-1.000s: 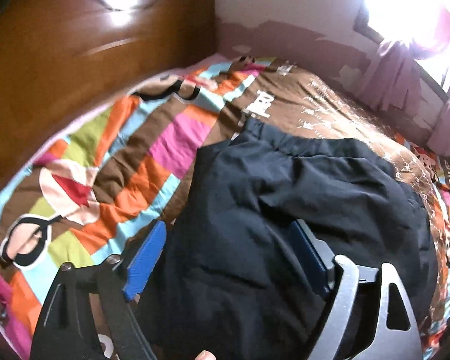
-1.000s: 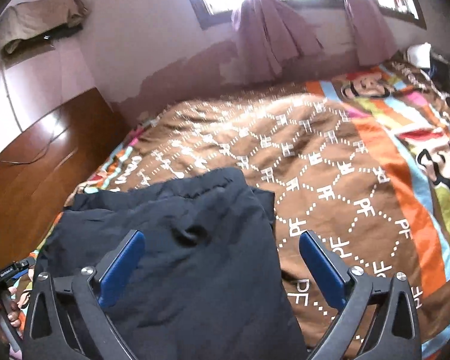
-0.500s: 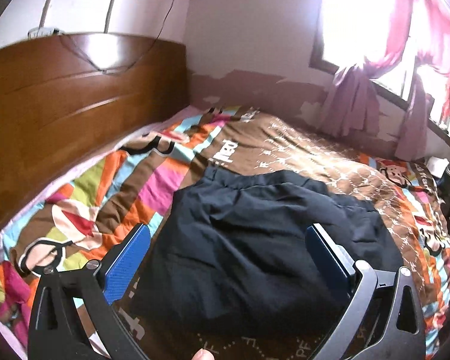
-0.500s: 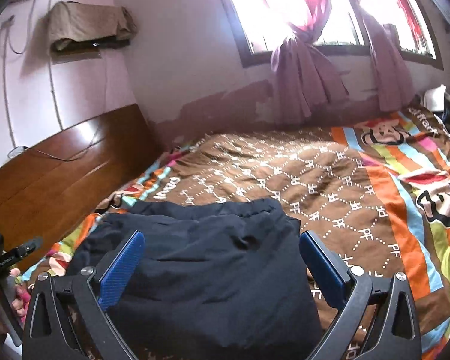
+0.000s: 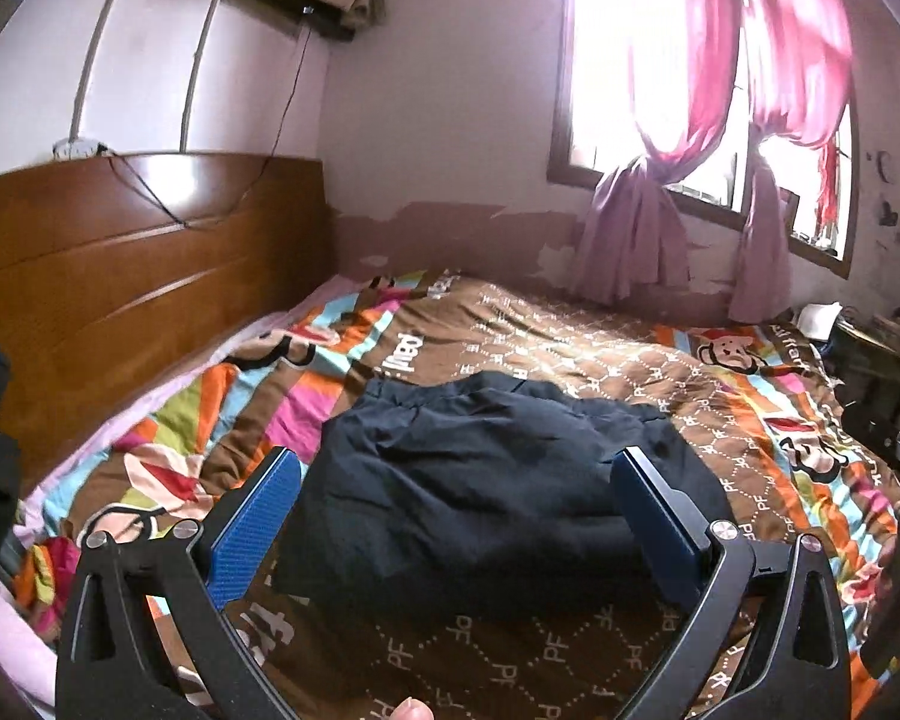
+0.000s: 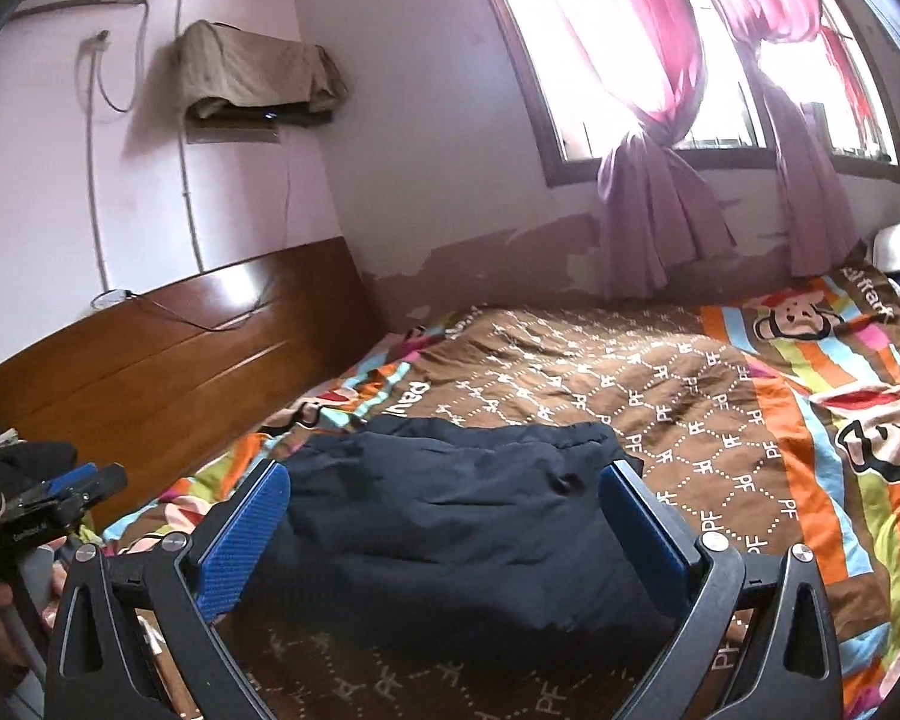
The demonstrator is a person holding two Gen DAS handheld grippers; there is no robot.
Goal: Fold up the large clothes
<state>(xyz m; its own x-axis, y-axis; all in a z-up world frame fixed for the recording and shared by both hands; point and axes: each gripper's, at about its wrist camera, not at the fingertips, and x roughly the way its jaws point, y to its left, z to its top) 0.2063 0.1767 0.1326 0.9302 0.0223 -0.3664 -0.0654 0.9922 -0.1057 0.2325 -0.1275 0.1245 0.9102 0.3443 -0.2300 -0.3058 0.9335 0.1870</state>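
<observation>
Blue-padded jaws of the left hand-held gripper (image 5: 456, 516) and the right hand-held gripper (image 6: 444, 525) are standing wide apart, gripping nothing. A folded dark garment (image 5: 486, 480) is lying mid-frame on the bed's patterned quilt (image 5: 600, 330), wooden headboard (image 5: 120, 276) left, pink curtains (image 5: 648, 120) upper right.

The brown quilt (image 5: 570, 348) carries white "PF" letters repeated in a dotted diamond grid all around the dark garment (image 5: 486, 492). Beyond the garment, toward the headboard (image 5: 120, 276), larger white letters on the quilt read "Paul". The small white print on the left gripper (image 6: 33, 534) is too blurred to read.
</observation>
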